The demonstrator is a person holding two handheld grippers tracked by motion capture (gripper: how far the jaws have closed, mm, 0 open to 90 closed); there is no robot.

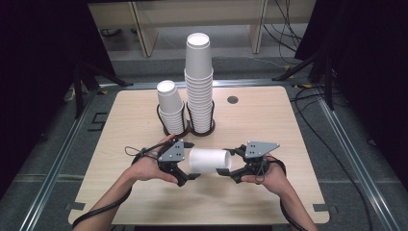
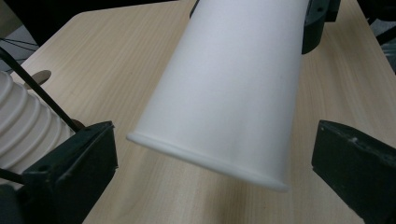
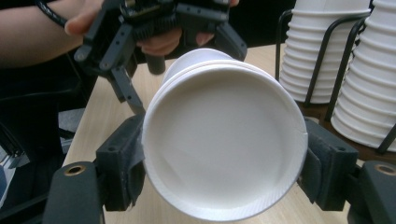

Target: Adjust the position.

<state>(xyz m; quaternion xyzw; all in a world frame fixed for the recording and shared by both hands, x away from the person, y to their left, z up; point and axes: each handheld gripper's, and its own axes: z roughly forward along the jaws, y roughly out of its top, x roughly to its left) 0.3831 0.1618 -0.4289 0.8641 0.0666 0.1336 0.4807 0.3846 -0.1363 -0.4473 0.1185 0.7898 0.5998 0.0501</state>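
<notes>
While the right gripper (image 3: pixel 224 163) pinched a white paper cup (image 1: pixel 210 160) at its wide end, the left gripper (image 2: pixel 215 158) stood spread around the other end, seemingly untouching. The cup lay level just in front of two racked cup stacks (image 1: pixel 198 86).

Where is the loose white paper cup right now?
In the high view the paper cup lies sideways above the table's near middle, between the open left gripper and the right gripper clamping it.

a pale wooden table (image 1: pixel 269 120) on grey floor (image 1: pixel 365 159), dark curtains (image 1: pixel 43 53) either side, cables (image 1: pixel 284 19) behind.
</notes>
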